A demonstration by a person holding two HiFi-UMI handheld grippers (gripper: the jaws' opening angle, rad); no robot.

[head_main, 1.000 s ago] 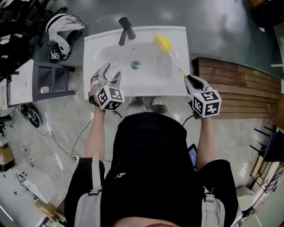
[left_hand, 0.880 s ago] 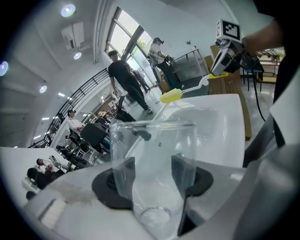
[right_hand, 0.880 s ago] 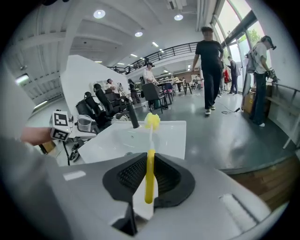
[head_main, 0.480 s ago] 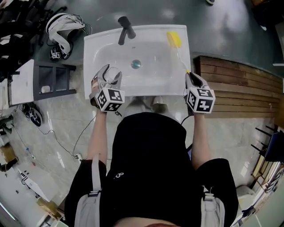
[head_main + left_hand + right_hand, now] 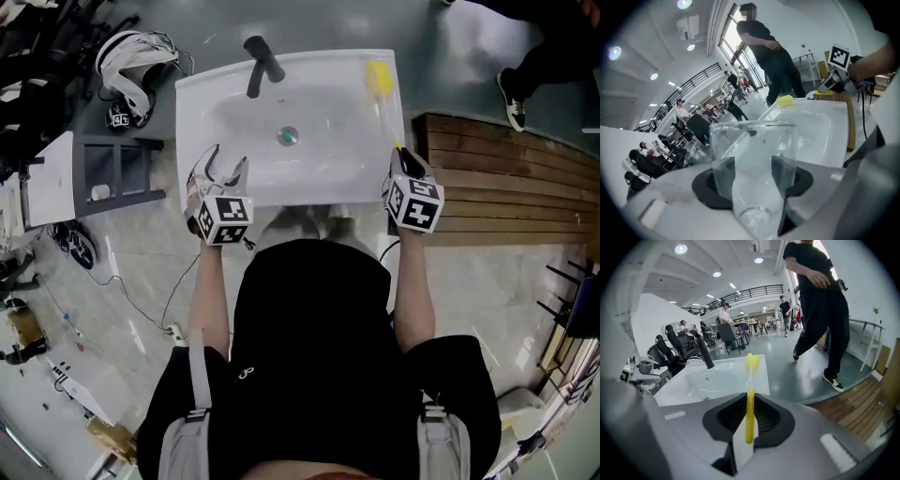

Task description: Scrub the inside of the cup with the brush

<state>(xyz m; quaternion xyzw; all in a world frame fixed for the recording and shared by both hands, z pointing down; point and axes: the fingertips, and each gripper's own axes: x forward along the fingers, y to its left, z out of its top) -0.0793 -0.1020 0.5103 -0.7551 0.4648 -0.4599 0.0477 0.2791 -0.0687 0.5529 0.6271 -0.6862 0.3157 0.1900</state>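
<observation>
A clear glass cup (image 5: 754, 168) stands upright between the jaws of my left gripper (image 5: 223, 173), which is shut on the cup at the sink's front left rim; the cup (image 5: 232, 164) shows faintly in the head view. My right gripper (image 5: 403, 161) is shut on the yellow handle (image 5: 749, 417) of the brush. The brush's yellow sponge head (image 5: 379, 77) lies over the sink's right rim, far from the cup. Brush head (image 5: 752, 361) and white shaft point away from the gripper over the basin.
The white sink (image 5: 323, 159) has a drain (image 5: 288, 136) in the middle and a dark tap (image 5: 260, 64) at the back. A wooden platform (image 5: 506, 178) lies to the right. A passer-by's leg and shoe (image 5: 513, 98) is near it. A grey shelf (image 5: 112, 169) and cables are at left.
The brush head has swung right, from over the basin to the sink's right rim. The right gripper shifted slightly left and back. The left gripper with the cup barely moved.
</observation>
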